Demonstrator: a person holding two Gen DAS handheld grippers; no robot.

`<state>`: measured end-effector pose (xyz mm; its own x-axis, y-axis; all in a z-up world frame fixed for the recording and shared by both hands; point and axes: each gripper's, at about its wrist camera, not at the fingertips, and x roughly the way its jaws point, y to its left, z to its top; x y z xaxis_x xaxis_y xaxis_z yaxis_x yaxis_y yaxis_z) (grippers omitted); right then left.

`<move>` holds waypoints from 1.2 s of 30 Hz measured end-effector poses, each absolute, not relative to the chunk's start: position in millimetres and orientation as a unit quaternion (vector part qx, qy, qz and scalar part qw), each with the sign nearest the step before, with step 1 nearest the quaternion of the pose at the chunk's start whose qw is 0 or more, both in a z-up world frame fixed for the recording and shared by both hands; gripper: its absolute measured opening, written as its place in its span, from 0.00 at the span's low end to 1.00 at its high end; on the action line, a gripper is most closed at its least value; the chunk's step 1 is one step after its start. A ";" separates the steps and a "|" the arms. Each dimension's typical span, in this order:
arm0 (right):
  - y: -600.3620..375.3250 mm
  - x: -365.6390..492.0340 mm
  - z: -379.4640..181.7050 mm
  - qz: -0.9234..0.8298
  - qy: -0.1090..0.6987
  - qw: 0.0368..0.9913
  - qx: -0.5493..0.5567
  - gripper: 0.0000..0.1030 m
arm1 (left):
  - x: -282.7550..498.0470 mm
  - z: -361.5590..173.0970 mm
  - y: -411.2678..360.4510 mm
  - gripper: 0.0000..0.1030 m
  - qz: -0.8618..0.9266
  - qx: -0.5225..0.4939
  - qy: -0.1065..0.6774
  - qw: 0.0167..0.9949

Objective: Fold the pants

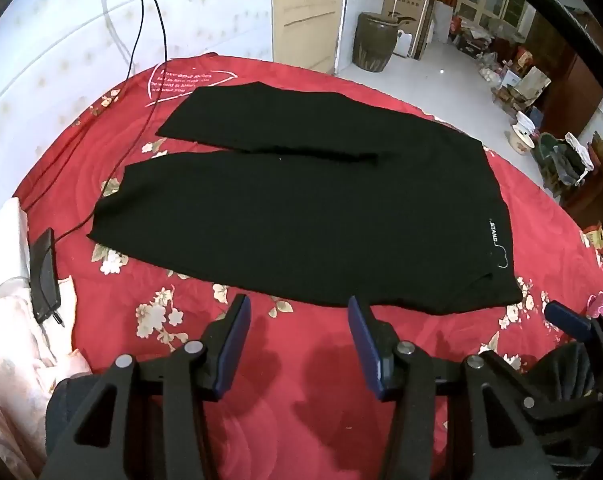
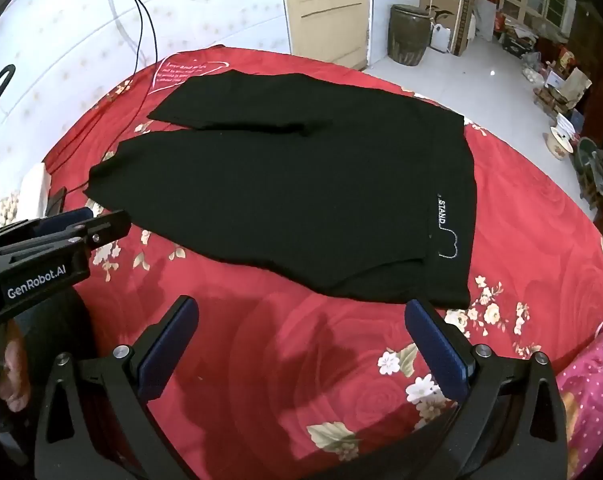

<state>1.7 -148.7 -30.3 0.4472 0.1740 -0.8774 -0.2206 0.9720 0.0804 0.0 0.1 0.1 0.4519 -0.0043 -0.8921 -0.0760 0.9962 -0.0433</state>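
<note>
The black knit pants (image 1: 301, 216) lie flat on the red floral bedspread (image 1: 301, 380), ready for folding, both left gripper (image 1: 297, 320) and right gripper (image 2: 301, 328) spread empty (near hem side).

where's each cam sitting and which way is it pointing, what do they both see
Left wrist: sits on the left gripper, facing forward and down over the red bedspread at the black pants; its open fingers and the right gripper's tip show.
Right wrist: sits on the right gripper, same heading; its open fingers, the left gripper and a hand show.
Shared: pants, bedspread, brown jar.
</note>
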 end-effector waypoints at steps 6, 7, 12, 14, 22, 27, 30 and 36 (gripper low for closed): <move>-149.0 2.0 -28.1 0.120 0.510 0.852 -0.019 1.00 | -1.4 1.6 -3.7 0.52 0.025 -0.026 0.518 0.854; -150.1 2.4 -28.3 0.120 0.509 0.852 -0.018 1.00 | -1.2 2.0 0.4 0.52 0.019 -0.035 0.519 0.854; -151.7 3.5 -22.2 0.120 0.505 0.855 -0.016 1.00 | -3.0 11.0 2.6 0.52 0.021 -0.028 0.514 0.857; -149.3 0.2 -18.9 0.120 0.502 0.857 -0.019 1.00 | -3.6 12.4 3.4 0.52 0.020 -0.027 0.512 0.858; -147.1 0.3 -19.3 0.121 0.505 0.855 -0.021 1.00 | -6.1 12.8 3.3 0.52 0.020 -0.021 0.511 0.859; -144.7 -0.3 -19.3 0.124 0.501 0.856 -0.028 1.00 | -6.5 10.9 3.7 0.52 0.022 -0.022 0.512 0.859; -144.4 -0.7 -19.4 0.124 0.500 0.857 -0.026 1.00 | -6.4 10.6 4.0 0.52 0.022 -0.020 0.511 0.859; -143.3 -1.2 -18.6 0.124 0.502 0.856 -0.025 1.00 | -7.2 10.0 4.7 0.52 0.023 -0.013 0.507 0.862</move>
<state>-1.2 -143.3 -18.6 0.4659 0.1864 -0.8650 -0.2368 0.9682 0.0811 -7.2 4.7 10.0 0.4854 0.0268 -0.8739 -0.0536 0.9986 0.0008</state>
